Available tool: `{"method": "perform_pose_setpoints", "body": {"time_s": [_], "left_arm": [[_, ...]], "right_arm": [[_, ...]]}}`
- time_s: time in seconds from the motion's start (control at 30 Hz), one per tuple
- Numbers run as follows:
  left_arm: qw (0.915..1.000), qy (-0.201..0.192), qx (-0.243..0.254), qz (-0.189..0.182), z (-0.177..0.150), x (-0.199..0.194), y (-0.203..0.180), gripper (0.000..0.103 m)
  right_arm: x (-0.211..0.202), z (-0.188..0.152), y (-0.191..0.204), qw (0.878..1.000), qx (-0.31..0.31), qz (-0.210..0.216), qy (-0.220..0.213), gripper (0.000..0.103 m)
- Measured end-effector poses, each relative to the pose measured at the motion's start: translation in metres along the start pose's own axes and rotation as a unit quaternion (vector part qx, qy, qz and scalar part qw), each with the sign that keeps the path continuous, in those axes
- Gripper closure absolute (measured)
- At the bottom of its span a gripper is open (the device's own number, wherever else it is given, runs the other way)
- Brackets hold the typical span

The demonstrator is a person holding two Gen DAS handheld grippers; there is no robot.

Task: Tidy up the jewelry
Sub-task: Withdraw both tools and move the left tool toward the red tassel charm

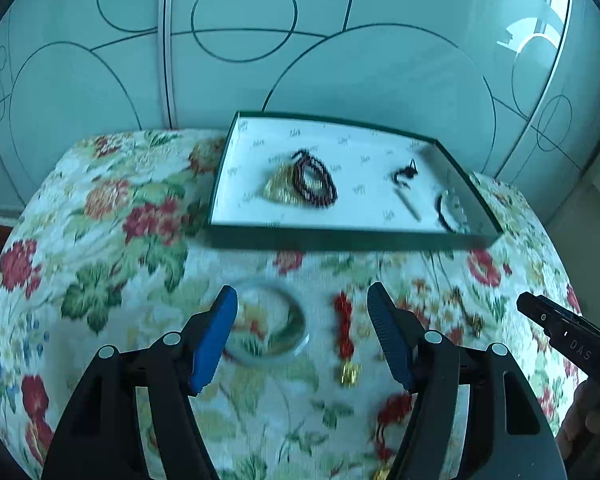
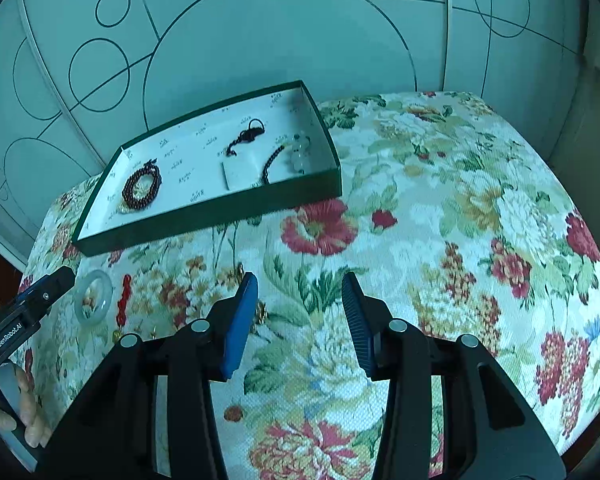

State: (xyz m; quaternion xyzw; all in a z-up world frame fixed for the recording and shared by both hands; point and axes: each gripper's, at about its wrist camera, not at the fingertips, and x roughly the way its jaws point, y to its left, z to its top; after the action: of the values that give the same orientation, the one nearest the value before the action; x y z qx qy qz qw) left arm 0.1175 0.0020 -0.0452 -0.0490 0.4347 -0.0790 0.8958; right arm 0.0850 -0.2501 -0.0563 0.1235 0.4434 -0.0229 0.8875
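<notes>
A green box (image 1: 340, 238) (image 2: 220, 210) with a white lining stands at the back of the floral table. It holds a dark red bead bracelet (image 1: 314, 178) (image 2: 142, 184) on a gold pouch (image 1: 280, 188), a black knotted cord (image 1: 406, 174) (image 2: 248, 136), a white pendant (image 2: 240, 172) and a dark bead string (image 1: 446, 212) (image 2: 270, 164). On the cloth lie a pale jade bangle (image 1: 272, 322) (image 2: 94, 298) and a red bead charm (image 1: 345, 332) (image 2: 124, 300) with a gold end. My left gripper (image 1: 302, 300) is open just above them. My right gripper (image 2: 300, 284) is open and empty over bare cloth.
A small gold piece (image 1: 476, 322) (image 2: 260, 312) lies on the cloth right of the red charm. Another red item (image 1: 392, 416) lies near my left gripper's right finger. Glass cabinet doors (image 1: 300, 40) stand behind the table. The table edge curves off at both sides.
</notes>
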Motion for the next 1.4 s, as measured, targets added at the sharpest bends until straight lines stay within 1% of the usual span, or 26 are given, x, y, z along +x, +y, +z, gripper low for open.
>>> {"method": "perform_pose_setpoints", "body": {"time_s": [0.1,0.27,0.5,0.73,0.97,1.2,1.4], "left_arm": [[1.0,0.007,0.001,0.0,-0.015,-0.006,-0.001,0.036],[1.0,0.007,0.004,0.0,-0.031,-0.016,-0.007,0.036],[0.9998,0.009,0.02,-0.002,-0.049,-0.021,-0.02,0.036],[0.9993,0.01,0.037,-0.004,-0.064,-0.022,-0.035,0.036],[0.9989,0.014,0.044,-0.005,-0.072,-0.02,-0.043,0.036],[0.9978,0.015,0.064,-0.008,-0.076,-0.014,-0.06,0.036],[0.9964,0.016,0.083,0.0,-0.077,-0.004,-0.071,0.037]], "right_arm": [[-0.002,-0.014,0.0,1.0,-0.001,0.001,0.01,0.06],[-0.007,-0.031,0.004,1.0,-0.011,0.002,0.013,0.06],[-0.018,-0.047,0.007,1.0,-0.026,-0.002,0.011,0.061],[-0.026,-0.06,0.002,1.0,-0.025,-0.004,0.013,0.06],[-0.034,-0.065,-0.003,1.0,-0.022,-0.004,0.009,0.06],[-0.04,-0.068,-0.013,1.0,-0.011,0.0,0.004,0.06],[-0.042,-0.069,-0.019,1.0,-0.001,0.005,0.001,0.06]]}}
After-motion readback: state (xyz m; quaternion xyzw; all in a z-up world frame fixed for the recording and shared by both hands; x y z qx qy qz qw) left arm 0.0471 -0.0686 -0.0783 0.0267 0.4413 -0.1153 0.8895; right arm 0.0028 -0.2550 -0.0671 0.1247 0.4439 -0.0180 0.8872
